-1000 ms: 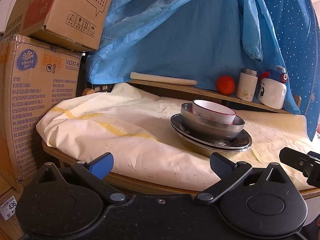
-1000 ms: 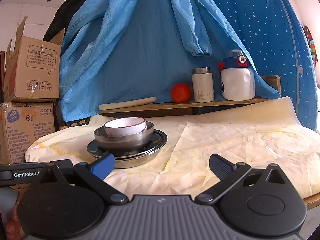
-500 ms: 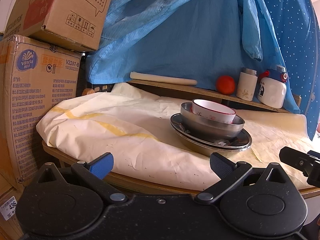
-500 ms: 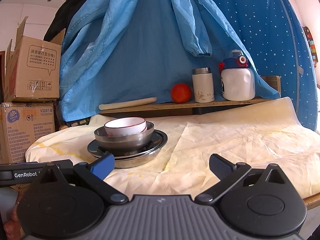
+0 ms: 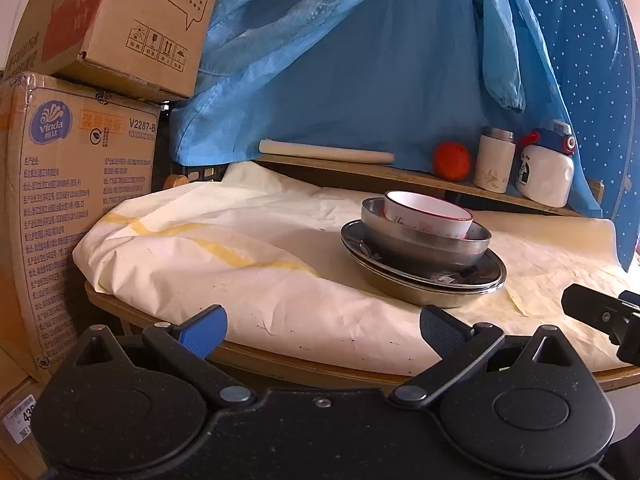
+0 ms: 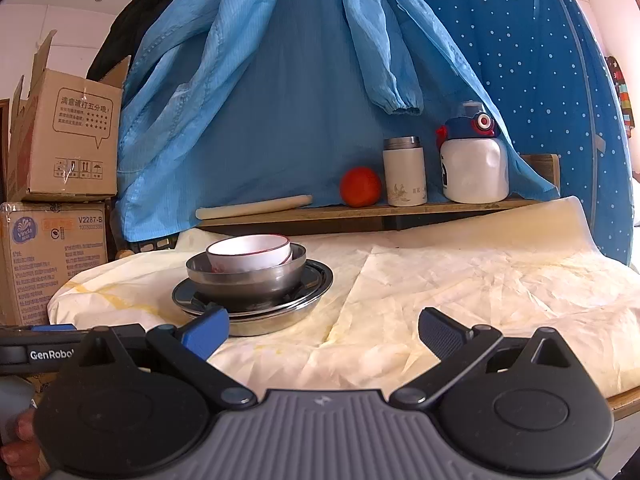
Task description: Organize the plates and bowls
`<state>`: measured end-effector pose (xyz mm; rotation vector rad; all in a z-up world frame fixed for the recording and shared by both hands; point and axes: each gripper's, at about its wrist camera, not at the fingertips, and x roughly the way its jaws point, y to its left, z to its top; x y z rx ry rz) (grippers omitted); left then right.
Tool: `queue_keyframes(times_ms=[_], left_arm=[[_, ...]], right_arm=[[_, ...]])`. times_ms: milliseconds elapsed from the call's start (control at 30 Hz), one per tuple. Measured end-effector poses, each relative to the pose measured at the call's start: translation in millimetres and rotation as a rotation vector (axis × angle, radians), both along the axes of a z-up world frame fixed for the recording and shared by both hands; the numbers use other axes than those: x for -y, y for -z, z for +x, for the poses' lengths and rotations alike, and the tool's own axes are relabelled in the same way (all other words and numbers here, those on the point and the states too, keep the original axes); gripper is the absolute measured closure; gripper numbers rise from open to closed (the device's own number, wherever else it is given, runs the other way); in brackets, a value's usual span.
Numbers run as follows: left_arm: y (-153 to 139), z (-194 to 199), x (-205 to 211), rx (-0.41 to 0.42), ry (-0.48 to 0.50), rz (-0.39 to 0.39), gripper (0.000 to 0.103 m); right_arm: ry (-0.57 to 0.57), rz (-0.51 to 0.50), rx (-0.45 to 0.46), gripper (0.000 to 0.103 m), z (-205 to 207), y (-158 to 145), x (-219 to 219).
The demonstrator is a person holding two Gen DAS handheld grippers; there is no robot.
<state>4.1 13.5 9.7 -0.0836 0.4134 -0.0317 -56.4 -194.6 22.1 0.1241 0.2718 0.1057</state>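
A white bowl with a red rim (image 5: 428, 214) (image 6: 249, 253) sits inside a steel bowl (image 5: 424, 240) (image 6: 244, 276), which rests on stacked steel plates (image 5: 424, 280) (image 6: 256, 304) on the cloth-covered table. My left gripper (image 5: 322, 326) is open and empty at the table's front edge, short of the stack. My right gripper (image 6: 323, 330) is open and empty, with the stack just beyond its left finger. The right gripper's tip shows at the right edge of the left wrist view (image 5: 600, 314).
The table cloth (image 6: 460, 280) is cream and wrinkled. A wooden shelf (image 6: 360, 210) behind holds a rolling pin (image 6: 254, 207), an orange ball (image 6: 360, 186), a white flask (image 6: 404, 176) and a white bottle (image 6: 474, 168). Cardboard boxes (image 5: 76, 208) stand at the left. Blue cloth hangs behind.
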Motion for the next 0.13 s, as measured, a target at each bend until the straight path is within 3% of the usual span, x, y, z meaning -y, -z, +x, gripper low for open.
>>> queue_keyframes(times_ms=[133], left_arm=[[0.5,-0.6,1.6,0.004,-0.003,0.014,0.001]], right_arm=[[0.0,0.0,0.0,0.0,0.3,0.1,0.1]])
